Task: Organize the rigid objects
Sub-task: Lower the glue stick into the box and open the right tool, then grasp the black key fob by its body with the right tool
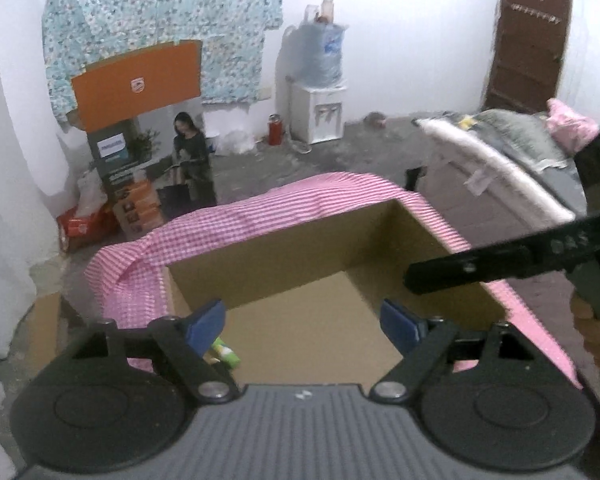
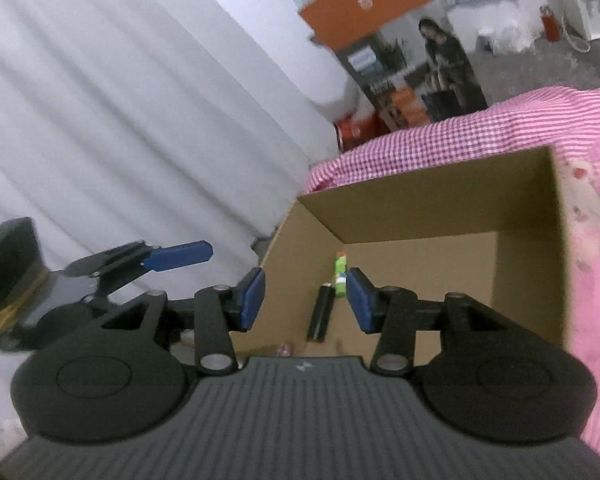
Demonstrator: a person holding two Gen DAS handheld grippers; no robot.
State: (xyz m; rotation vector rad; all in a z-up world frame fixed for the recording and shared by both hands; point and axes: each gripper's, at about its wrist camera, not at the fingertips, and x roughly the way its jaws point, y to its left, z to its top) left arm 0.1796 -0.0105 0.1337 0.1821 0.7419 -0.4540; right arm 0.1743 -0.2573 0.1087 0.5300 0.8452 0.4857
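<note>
Both our claws, left (image 1: 304,322) and right (image 2: 305,300), gape empty over the box (image 2: 420,216); a tube (image 2: 341,276) and black stick (image 2: 321,314) lie inside at 9 o'clock, and we judge more remains.

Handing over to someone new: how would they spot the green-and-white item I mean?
Find the open cardboard box draped around with pink checked cloth. On its floor, near the left wall, lies the green-and-white item. It is the brightly coloured piece; the black stick lying just nearer the camera is plain dark.
</note>
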